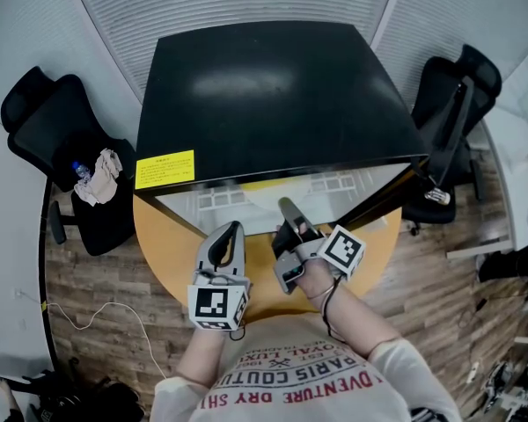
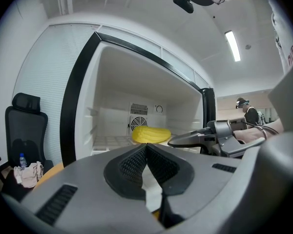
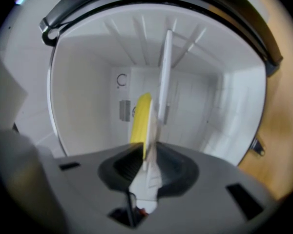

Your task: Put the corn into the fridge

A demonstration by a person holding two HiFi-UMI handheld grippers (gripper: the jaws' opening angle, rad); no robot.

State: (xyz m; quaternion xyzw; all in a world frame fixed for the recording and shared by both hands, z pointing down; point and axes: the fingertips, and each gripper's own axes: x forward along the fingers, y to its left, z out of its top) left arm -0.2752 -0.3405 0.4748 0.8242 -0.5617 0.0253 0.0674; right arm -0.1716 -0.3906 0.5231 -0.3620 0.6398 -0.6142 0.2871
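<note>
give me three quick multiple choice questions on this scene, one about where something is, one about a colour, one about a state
1. Where is the corn?
A. on the table in front of the door
B. inside the fridge, on its shelf
C. between one gripper's jaws

2. What colour is the sticker on the fridge's top?
A. yellow
B. red
C. blue

3. How do the jaws of the left hand-held gripper stand?
A. wide apart
B. shut on the corn
C. together, with nothing between them

Answers:
1. B, since the left gripper view shows the corn lying on the white shelf, deep inside.
2. A, since the head view shows a yellow label at the front left corner of the black top.
3. C, since the tips meet in the left gripper view and the corn lies well beyond them.
</note>
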